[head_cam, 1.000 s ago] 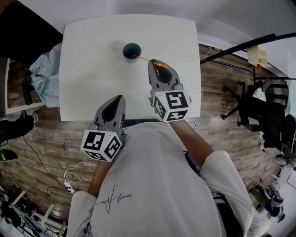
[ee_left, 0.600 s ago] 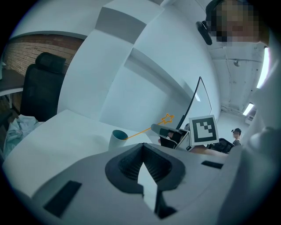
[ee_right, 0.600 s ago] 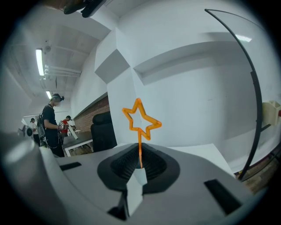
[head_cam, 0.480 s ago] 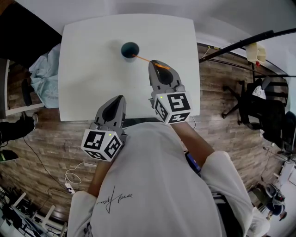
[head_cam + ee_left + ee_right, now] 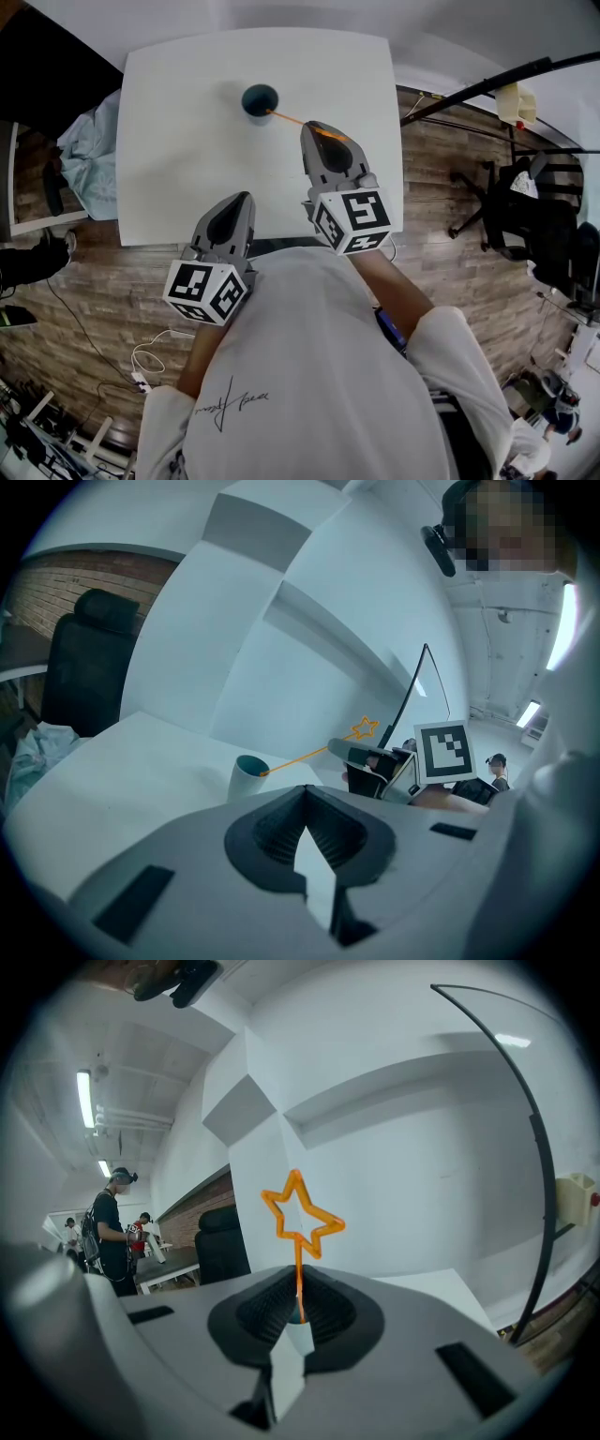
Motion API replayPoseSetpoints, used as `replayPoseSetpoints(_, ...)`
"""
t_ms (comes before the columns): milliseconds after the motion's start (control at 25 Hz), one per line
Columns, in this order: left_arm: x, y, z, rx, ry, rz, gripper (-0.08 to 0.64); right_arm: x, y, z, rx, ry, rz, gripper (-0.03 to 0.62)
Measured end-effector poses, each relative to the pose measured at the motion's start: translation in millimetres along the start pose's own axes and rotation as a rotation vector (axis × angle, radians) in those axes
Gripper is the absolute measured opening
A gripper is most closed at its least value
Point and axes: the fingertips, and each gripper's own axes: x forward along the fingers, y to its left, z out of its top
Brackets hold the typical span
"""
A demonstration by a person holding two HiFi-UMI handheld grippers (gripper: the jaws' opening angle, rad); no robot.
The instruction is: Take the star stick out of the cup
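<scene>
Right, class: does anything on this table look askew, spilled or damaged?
Nothing is spilled or damaged. Only the star stick slants: its lower end sits in the upright cup, while the right hand-held gripper is clamped just below the star.

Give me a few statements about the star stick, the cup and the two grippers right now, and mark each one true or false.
1. The right gripper has its fingers shut on the star stick. True.
2. The cup lies tipped over on the table. False: it stands upright.
3. The left gripper holds the cup. False: it is empty, fingers together, near the table's near edge and apart from the cup.
4. The stick is orange. True.
5. The stick lies flat on the table. False: it slants from the cup's mouth up to the right gripper.
</scene>
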Motion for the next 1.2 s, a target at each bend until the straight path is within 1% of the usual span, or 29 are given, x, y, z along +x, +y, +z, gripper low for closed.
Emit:
replayPoseSetpoints(320, 0.8, -2.2, 0.1, 0.004, 0.003, -0.002, 0.005, -7.8, -1.7, 2.7, 0.014, -0.007, -0.002, 0.026)
replayPoseSetpoints(720, 5.1, -11.1, -3.4, 0.008, 0.014, -0.022, 0.005, -24.6, -7.8, 8.7, 0.034, -0.026, -0.011, 0.026)
replayPoseSetpoints(1200, 5.0, -15.5, -7.3, 0.007, 0.021, -0.029, 0.005, -38.3, -12.8, -2.4, 0.042, 0.001, -0.017, 0.026)
